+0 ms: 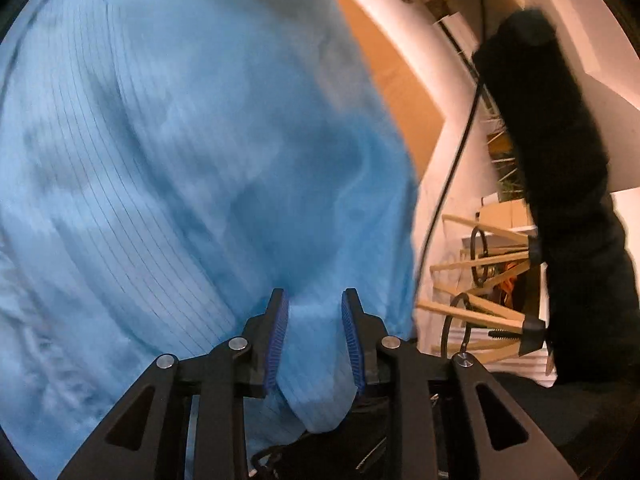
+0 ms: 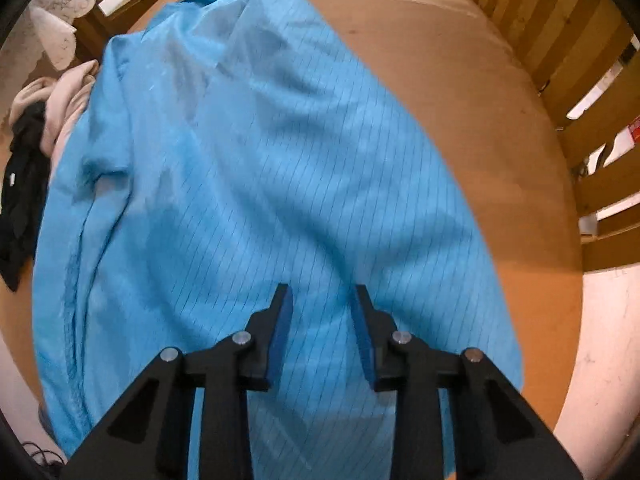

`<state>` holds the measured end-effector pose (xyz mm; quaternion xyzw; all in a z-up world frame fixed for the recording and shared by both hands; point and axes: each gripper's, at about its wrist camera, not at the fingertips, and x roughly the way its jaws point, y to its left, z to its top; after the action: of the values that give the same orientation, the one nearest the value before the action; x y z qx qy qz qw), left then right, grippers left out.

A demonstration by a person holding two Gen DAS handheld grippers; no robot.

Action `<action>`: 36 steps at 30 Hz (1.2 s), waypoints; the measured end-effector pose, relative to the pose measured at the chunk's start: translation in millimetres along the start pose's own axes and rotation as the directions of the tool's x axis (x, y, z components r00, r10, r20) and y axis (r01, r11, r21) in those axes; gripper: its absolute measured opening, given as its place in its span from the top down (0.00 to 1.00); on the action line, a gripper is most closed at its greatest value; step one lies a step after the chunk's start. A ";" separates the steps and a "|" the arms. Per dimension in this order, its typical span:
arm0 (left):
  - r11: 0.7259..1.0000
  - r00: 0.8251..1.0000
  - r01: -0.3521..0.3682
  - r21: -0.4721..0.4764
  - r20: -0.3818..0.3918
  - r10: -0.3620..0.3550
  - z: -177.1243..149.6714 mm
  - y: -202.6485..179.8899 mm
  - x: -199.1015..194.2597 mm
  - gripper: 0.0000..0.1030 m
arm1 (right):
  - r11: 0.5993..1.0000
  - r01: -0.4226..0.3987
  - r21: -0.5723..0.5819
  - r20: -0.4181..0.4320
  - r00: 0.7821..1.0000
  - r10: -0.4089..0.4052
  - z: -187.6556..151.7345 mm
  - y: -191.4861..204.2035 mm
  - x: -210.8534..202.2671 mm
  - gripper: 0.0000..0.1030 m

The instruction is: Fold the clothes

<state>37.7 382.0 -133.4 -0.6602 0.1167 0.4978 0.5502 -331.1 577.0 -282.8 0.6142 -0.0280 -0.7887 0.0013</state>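
Shirt (image 1: 200,152) — blue, pinstriped — bunches between the left gripper (image 1: 315,304) pads, which pinch a fold of it. Right gripper (image 2: 322,300) hovers with jaws parted over the cloth spread ahead on the table (image 2: 460,100); beyond-left lies a beige-and-black pile (image 2: 36,128).

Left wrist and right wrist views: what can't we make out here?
- Left wrist: table hidden by the pinstriped blue garment; cloth motion-blurred.
- Left claw: fabric between pads, grip unclear.
- Right wrist: garment's near hem behind the right claw.
- Beige and black clothes pile cut by left edge.
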 end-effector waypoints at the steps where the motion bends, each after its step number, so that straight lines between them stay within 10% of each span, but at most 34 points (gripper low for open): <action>1: 1.000 1.000 0.004 0.000 0.005 -0.004 -4.6 -0.5 -2.3 0.74 | 0.999 0.044 -0.015 0.024 0.999 -0.044 4.3 0.3 1.5 0.71; 5: 1.000 0.999 0.003 0.005 0.034 -0.003 -20.0 -9.2 -32.3 0.74 | 1.000 0.008 0.012 0.072 0.997 -0.009 -2.3 0.4 -17.6 0.71; 10: 0.993 0.994 -0.054 0.110 0.100 0.043 -20.5 -30.5 -54.7 0.70 | 0.991 -0.125 -0.056 0.177 0.975 0.133 -89.3 13.9 -85.1 0.71; 21: 0.972 0.971 -0.208 0.105 0.144 0.192 24.5 -13.5 -33.9 0.70 | 0.987 -0.152 -0.051 0.052 0.987 0.155 -225.1 19.0 -79.9 0.71; 26: 0.945 0.931 -0.320 0.065 0.205 0.301 40.9 4.0 -58.1 0.72 | 0.990 -0.137 -0.036 -0.010 0.991 0.137 -273.8 19.4 -71.8 0.71; 32: 0.955 0.918 -0.298 0.005 0.277 0.285 53.0 11.8 -91.3 0.71 | 0.982 -0.183 -0.043 0.087 0.979 0.186 -268.2 19.5 -102.9 0.71; 36: 0.983 0.952 -0.168 0.073 0.272 0.143 48.1 -14.4 -88.5 0.68 | 0.976 -0.201 -0.083 0.105 0.972 0.209 -240.8 28.3 -111.7 0.71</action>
<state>-19.9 393.0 -50.2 -0.5493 0.1169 0.6176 0.5506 -71.4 542.6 -232.0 0.5617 -0.0632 -0.8185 0.1031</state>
